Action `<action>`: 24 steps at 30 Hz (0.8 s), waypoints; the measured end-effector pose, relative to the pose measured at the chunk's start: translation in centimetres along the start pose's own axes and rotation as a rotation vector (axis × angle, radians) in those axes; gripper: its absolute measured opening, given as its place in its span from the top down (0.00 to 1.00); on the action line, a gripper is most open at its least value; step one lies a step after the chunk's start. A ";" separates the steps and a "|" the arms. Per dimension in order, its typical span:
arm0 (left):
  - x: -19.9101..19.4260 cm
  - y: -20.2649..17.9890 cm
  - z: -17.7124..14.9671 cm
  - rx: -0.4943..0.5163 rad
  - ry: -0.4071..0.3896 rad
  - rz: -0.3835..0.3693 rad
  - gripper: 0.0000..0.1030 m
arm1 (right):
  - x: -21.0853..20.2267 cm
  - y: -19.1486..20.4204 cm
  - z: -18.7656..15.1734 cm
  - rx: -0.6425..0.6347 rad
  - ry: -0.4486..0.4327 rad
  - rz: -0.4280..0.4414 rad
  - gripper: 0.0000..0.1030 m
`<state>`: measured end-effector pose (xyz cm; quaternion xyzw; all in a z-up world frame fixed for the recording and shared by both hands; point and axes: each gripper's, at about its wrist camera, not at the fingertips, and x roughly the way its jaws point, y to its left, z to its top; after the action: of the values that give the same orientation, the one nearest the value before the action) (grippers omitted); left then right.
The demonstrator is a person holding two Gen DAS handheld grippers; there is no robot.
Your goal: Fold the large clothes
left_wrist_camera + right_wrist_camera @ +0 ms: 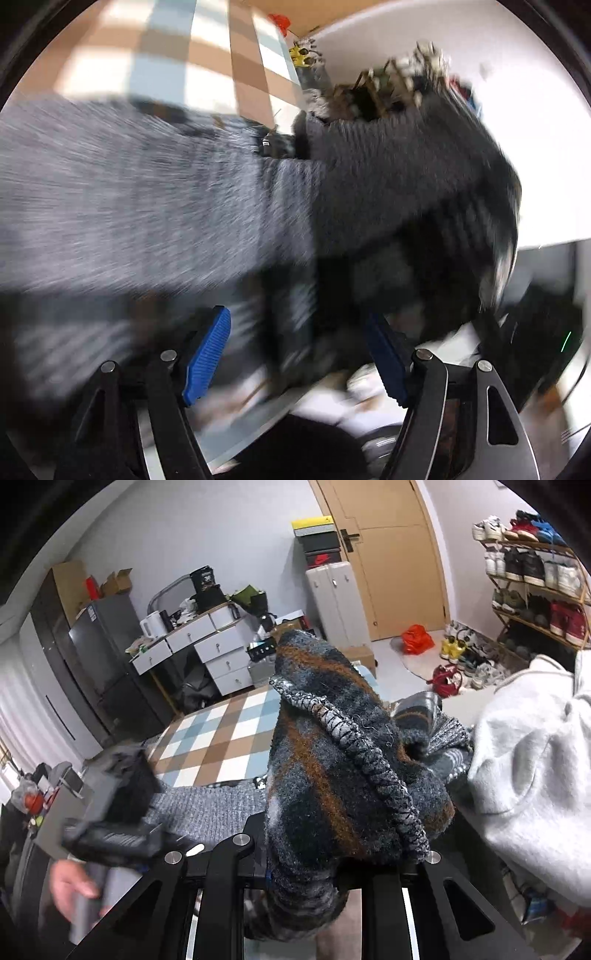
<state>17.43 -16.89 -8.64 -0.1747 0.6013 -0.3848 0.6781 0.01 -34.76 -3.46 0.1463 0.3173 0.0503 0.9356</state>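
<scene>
- My right gripper (332, 878) is clamped on a bunched fold of the dark knit sweater (332, 768), lifting it above the checkered bed cover (229, 734).
- My left gripper (295, 354) stands open (blue pads bare); the blurred sweater (184, 206) hangs just beyond.

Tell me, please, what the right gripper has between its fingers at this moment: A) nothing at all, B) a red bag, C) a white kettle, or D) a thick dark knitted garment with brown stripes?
D: in the right wrist view the right gripper is closed on a bunched fold of the dark knitted garment, which rises straight out of its fingers.
</scene>
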 end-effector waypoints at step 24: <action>-10.9 14.2 -5.4 -0.185 -0.260 0.229 0.34 | 0.9 14.3 -0.5 -0.310 -0.018 0.026 0.81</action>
<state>16.94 1.38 -12.31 -0.2152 0.5574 -0.2225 0.7704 0.39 -20.90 0.04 0.0044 0.2955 0.1094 0.9490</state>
